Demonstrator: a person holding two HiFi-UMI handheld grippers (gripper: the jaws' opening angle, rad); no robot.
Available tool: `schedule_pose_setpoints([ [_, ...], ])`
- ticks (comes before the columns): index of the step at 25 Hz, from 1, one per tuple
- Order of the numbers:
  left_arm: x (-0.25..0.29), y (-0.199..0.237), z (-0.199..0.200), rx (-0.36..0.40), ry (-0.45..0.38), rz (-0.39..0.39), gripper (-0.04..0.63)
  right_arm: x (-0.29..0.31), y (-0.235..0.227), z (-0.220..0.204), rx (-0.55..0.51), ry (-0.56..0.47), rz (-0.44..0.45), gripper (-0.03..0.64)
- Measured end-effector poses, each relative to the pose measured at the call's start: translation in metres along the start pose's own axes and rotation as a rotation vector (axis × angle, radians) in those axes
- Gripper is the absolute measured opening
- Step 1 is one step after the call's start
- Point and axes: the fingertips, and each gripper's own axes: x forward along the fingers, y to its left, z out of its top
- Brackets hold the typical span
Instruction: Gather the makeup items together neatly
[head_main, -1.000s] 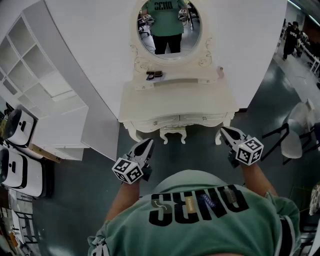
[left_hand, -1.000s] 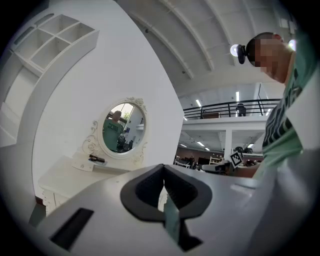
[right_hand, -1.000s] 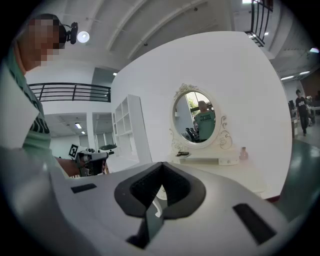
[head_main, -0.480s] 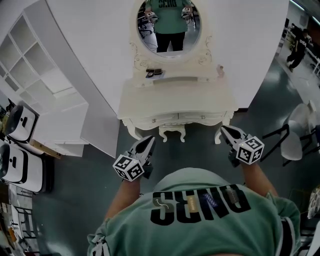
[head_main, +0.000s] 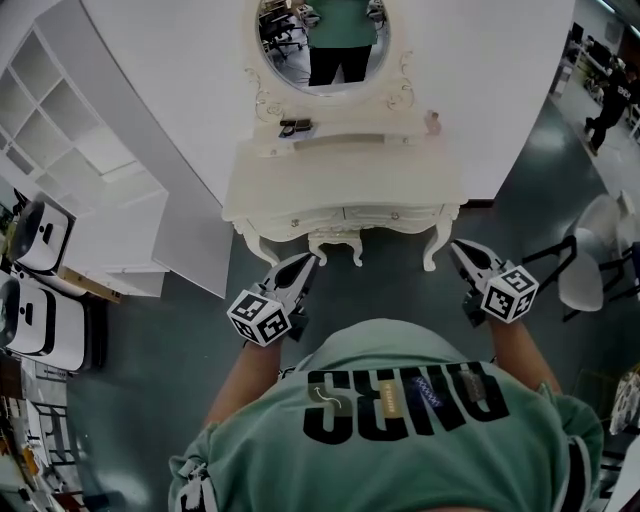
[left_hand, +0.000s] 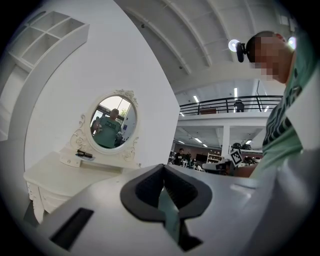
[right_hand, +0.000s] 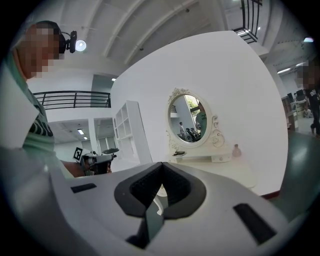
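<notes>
Right now I see both grippers held out short of the dressing table (head_main: 340, 185), over the dark floor (head_main: 180, 330) and not touching the furniture. My left gripper (head_main: 308, 258) sits off the tabletop's front edge near its left corner; its jaws are closed tip to tip with nothing between them. My right gripper (head_main: 455, 245) sits off the front right corner, and its jaws are likewise pressed together and empty.

From what I can make out, the makeup items stand on the raised ledge along the tabletop's back edge, below the oval mirror (head_main: 325, 40). A dark flat item (head_main: 295, 127) lies toward the ledge's left end. I cannot tell what it is. A small pink bottle (head_main: 432, 121) stands upright at the back right corner. The two are well apart, and the main tabletop carries nothing else I can see.

White shelving (head_main: 70, 130) stands to the table's left.
</notes>
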Motion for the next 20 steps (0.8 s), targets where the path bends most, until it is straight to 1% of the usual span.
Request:
schedule_pose_setpoints([
  [5,0.019,-0.006,-0.008,-0.007,0.024,-0.002,0.009,-0.002,-0.018,-0.008,0.024,-0.004,0.01,-0.006],
  [10,0.031,0.017,-0.008,-0.018,0.042,0.007,0.011,0.02,-0.027,-0.01,0.039,0.002,0.023,-0.006],
  [15,0.051,0.059,-0.004,-0.033,0.047,-0.027,0.009,0.06,-0.037,-0.003,0.041,0.001,0.003,-0.006],
  [20,0.077,0.129,0.011,-0.044,0.043,-0.084,0.009,0.12,-0.047,0.016,0.024,-0.011,-0.052,-0.006],
])
